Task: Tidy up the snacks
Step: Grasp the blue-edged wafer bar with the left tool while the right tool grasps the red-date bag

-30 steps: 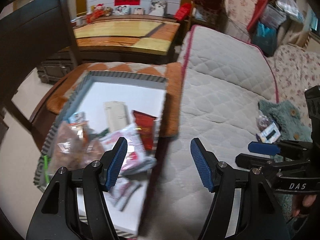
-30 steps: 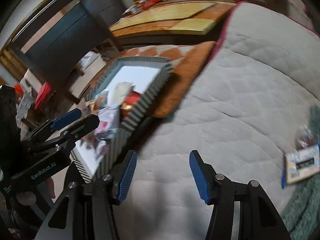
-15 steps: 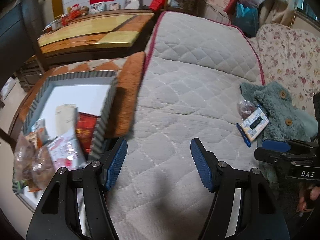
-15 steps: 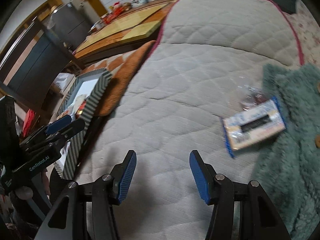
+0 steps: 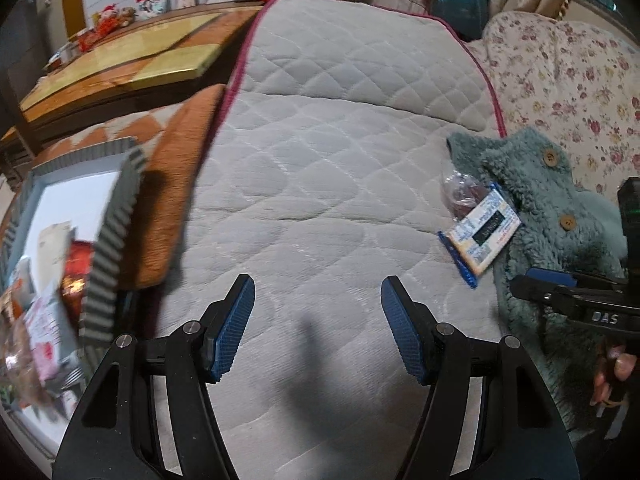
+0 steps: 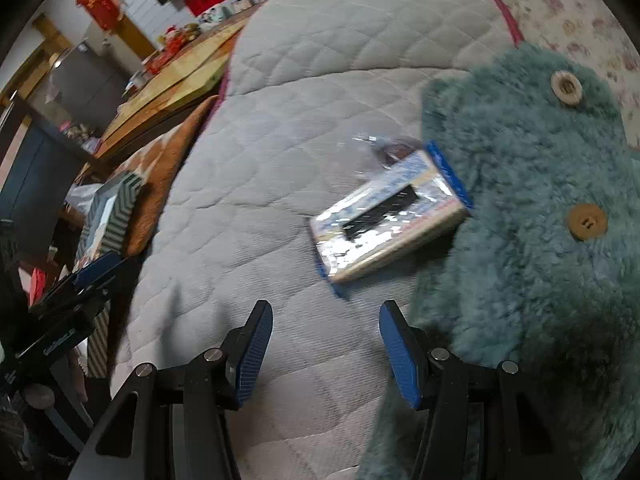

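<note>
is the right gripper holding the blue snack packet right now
No, the right gripper stands open and empty above the quilted mattress, while the blue snack packet lies ahead of it.

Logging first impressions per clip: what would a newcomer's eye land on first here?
Probably the blue-edged snack packet lying on the grey quilted mattress, against a fluffy teal garment with wooden buttons. Next, the striped box of snacks beside the mattress. Both grippers, right and left, hover with jaws open and empty.

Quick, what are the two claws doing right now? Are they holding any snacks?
Left claw: open, holding nothing.
Right claw: open, holding nothing; the blue-edged snack packet lies ahead on the quilt.
</note>
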Tool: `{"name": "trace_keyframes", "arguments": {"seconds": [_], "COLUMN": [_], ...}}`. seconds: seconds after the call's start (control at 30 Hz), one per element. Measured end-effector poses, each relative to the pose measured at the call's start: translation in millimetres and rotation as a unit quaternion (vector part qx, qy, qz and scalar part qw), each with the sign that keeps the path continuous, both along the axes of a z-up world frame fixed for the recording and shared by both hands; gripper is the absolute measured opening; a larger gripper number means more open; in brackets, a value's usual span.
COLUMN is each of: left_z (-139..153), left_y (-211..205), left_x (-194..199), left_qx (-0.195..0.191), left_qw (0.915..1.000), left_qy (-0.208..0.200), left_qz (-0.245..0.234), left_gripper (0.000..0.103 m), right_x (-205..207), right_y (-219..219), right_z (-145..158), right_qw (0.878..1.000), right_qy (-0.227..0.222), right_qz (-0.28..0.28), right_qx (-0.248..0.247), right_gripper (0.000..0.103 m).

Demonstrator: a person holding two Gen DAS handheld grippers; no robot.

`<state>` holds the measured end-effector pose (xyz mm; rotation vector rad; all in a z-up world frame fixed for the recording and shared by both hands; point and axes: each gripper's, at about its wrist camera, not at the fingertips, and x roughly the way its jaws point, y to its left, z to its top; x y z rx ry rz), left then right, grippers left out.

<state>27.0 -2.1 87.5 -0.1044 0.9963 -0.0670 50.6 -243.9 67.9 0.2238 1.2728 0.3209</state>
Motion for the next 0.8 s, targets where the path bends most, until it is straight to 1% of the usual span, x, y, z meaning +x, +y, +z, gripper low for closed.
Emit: {"name": "trace_keyframes", "arguments": {"seconds": [0.07, 0.17, 0.23, 0.27, 0.33, 0.43, 0.5, 0.57, 0.7, 0.77, 0.8], "left_z": [-1, -2, -5, -6, -9, -17, -23, -30, -44, -48, -49], "left_y": [-9, -32, -54, -61, -81, -105, -117, -129, -155, -165, -171], "left_x": [7, 17, 25, 28, 35, 46, 55, 64, 73, 76, 78], "left_qx": [-0.009, -0.034, -0.046, -0.047, -0.047, -0.051, -0.054, -0.044, -0.009, 0.005, 0.018], "left_qw": [0.9998, 0.997, 0.9916, 0.9895, 0.9824, 0.9727, 0.969, 0.9653, 0.9572, 0.9557, 0.9554], "left_qy": [-0.001, -0.007, -0.005, -0.006, -0.012, -0.003, 0.006, 0.012, 0.018, 0.015, 0.006], "left_qz": [-0.018, -0.07, -0.12, -0.136, -0.18, -0.226, -0.241, -0.257, -0.289, -0.294, -0.295], "left_gripper": [0.066, 0.066, 0.066, 0.066, 0.066, 0.066, 0.066, 0.066, 0.066, 0.066, 0.069], "right_x": [3, 7, 9, 9, 9, 9, 10, 10, 10, 9, 9], "right_y": [-5, -14, -22, -24, -32, -43, -49, -54, -60, -61, -62], "right_z": [-5, -7, -4, -3, 2, 7, 9, 10, 8, 8, 8], "right_qw": [1.0, 1.0, 1.0, 0.999, 0.999, 0.998, 0.998, 0.997, 0.997, 0.997, 0.997], "right_qy": [0.005, 0.005, 0.001, -0.002, -0.008, -0.011, -0.012, -0.012, -0.011, -0.011, -0.01], "right_qz": [-0.007, -0.019, -0.029, -0.032, -0.041, -0.055, -0.064, -0.071, -0.076, -0.078, -0.078], "right_qx": [-0.009, -0.005, -0.002, -0.002, -0.002, -0.008, -0.003, -0.002, 0.001, 0.0, 0.0], "right_gripper": [0.054, 0.054, 0.054, 0.054, 0.054, 0.054, 0.054, 0.054, 0.054, 0.054, 0.054]}}
